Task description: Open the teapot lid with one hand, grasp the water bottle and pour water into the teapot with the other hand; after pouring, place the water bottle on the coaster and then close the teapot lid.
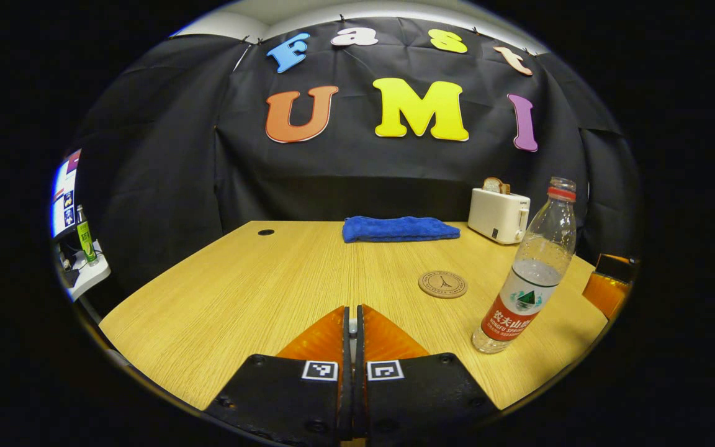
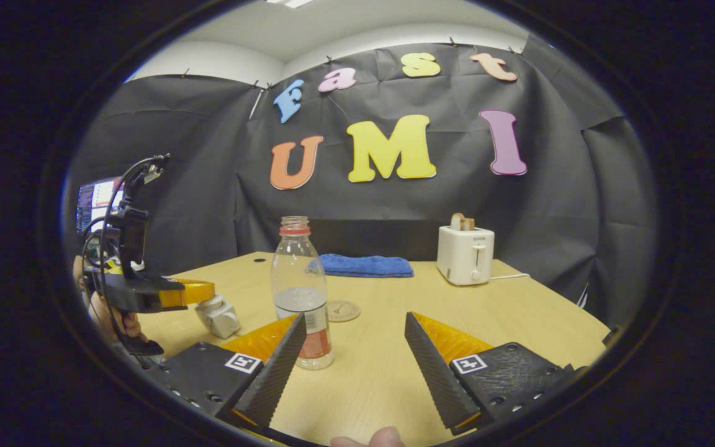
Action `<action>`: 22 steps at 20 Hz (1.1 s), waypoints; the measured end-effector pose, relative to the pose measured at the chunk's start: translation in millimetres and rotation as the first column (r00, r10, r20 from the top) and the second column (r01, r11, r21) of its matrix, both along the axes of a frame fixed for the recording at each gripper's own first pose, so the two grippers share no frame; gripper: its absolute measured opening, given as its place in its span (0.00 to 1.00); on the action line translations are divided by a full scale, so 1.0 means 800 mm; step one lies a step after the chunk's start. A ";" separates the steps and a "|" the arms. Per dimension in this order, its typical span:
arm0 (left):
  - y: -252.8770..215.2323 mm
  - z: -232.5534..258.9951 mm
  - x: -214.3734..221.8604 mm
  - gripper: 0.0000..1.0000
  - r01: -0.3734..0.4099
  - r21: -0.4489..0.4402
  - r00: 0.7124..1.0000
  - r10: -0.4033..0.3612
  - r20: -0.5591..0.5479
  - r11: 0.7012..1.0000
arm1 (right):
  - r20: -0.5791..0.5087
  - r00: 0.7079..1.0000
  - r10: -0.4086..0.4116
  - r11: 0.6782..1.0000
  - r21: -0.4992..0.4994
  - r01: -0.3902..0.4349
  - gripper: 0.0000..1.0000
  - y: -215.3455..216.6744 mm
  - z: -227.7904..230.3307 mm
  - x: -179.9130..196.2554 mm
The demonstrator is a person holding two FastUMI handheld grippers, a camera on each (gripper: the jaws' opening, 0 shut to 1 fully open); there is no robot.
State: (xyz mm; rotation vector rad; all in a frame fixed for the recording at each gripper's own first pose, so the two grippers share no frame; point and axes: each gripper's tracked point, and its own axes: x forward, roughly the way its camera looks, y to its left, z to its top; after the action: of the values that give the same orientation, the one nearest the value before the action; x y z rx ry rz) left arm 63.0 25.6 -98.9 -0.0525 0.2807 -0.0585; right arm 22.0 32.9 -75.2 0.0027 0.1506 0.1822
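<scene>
Your left hand-held gripper (image 1: 351, 347) has its fingers pressed together with something small and pale pinched in the slit. From the right gripper view, that left hand-held gripper (image 2: 199, 293) is lifted off the surface (image 2: 519, 310) with a whitish knobbed piece (image 2: 218, 316) hanging at its tip; that looks to me like the teapot lid, so I'd call the lid step done and held. The teapot body I can't make out here.

Your right hand-held gripper (image 2: 351, 357) is spread wide and carrying nothing. The water bottle (image 2: 300, 292) stands upright just past its left finger, cap off, roughly a third full, not yet between the fingers. So the step in hand is the bottle grasp.

Next move, as I read it: swing right-hand fingers left so the bottle sits between them, then close around the labelled lower body. It's light plastic, so squeeze gently.

The coaster (image 1: 442, 284) lies flat just behind the bottle, bare, ready for later. The blue cloth (image 1: 400, 228) and toaster (image 1: 499, 214) sit at the back, well apart.
</scene>
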 end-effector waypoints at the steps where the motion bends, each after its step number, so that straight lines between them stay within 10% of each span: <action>1: 0.000 0.005 -0.001 0.03 0.003 -0.005 1.000 -0.003 0.012 1.000 | -0.004 1.000 0.016 1.000 0.003 -0.016 0.95 0.007 -0.003 0.002; 17: 0.015 0.079 -0.041 0.04 -0.017 -0.092 0.988 0.031 0.153 0.996 | -0.072 0.990 0.119 0.991 0.071 -0.114 0.96 0.088 -0.022 0.070; 22: 0.026 0.075 -0.042 0.03 -0.024 -0.064 0.989 0.033 0.145 0.998 | -0.078 0.988 0.131 0.991 0.023 -0.130 0.77 0.101 -0.021 0.077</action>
State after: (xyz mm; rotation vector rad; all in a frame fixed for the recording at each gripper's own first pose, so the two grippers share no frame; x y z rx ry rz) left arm 29.5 46.4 -39.2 -0.1137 0.1314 -0.0421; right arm 83.5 113.8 -91.7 0.0180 0.2288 0.3145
